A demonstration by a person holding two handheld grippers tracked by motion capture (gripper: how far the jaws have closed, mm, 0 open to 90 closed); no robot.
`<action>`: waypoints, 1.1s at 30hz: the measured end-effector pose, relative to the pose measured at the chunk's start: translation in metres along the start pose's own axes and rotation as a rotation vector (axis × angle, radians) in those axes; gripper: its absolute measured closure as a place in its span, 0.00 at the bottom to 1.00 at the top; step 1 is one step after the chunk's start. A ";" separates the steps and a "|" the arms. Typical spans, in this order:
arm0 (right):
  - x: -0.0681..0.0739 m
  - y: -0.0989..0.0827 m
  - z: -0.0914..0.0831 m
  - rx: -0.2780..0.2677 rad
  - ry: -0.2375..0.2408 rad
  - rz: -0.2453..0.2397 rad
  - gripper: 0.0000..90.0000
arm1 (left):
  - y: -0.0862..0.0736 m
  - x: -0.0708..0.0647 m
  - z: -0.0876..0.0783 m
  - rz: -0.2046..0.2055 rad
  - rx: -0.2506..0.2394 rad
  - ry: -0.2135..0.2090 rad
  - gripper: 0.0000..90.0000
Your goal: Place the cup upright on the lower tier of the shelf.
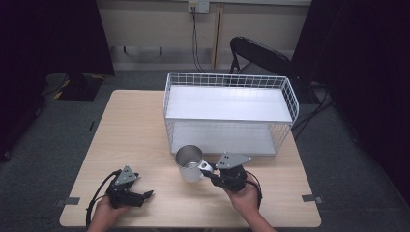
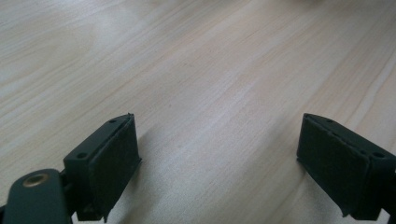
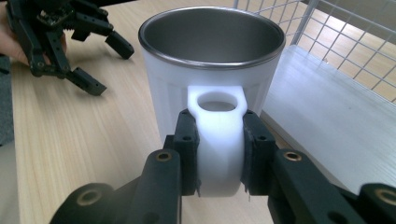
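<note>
Right gripper view: right gripper clamped on white mug handle, base hidden behind jaws, beside wire rack. Left gripper gaping wide, empty, over table.

Looks like a lab or studio recording setup, not a home: black curtains hang at 10 and 2 o'clock, grey carpet underfoot, tape marks on the wooden table, folding chair at 1 o'clock.

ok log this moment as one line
right gripper: shut on mug handle | mug: upright, before wire rack | left gripper: open, over table
</note>
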State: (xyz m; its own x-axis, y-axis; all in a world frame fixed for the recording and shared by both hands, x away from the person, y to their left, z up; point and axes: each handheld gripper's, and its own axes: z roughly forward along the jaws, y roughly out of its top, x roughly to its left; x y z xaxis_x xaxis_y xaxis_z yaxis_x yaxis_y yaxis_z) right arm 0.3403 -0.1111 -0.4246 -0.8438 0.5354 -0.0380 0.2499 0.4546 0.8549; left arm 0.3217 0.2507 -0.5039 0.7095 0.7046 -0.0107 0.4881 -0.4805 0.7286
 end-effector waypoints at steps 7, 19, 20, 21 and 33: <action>-0.005 0.001 -0.005 -0.014 -0.035 0.003 0.80 | 0.000 0.000 0.000 0.000 0.000 0.000 0.13; -0.014 0.002 -0.010 -0.014 -0.082 -0.006 0.80 | 0.000 0.000 0.000 0.000 0.000 0.000 0.13; -0.014 0.002 -0.010 -0.014 -0.082 -0.006 0.80 | 0.000 0.000 0.000 0.000 0.000 0.000 0.13; -0.017 0.002 -0.011 -0.017 -0.090 -0.008 0.80 | 0.000 0.000 0.000 0.000 0.000 0.000 0.13; -0.027 0.006 -0.015 -0.046 -0.132 -0.004 0.80 | 0.000 0.000 0.000 0.006 0.004 0.001 0.13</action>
State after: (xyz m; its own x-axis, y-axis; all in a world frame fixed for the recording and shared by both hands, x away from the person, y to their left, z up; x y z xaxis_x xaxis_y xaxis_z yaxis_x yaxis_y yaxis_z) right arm 0.3578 -0.1337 -0.4112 -0.7740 0.6241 -0.1066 0.2224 0.4257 0.8771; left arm 0.3219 0.2511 -0.5035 0.7118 0.7023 -0.0056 0.4861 -0.4868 0.7257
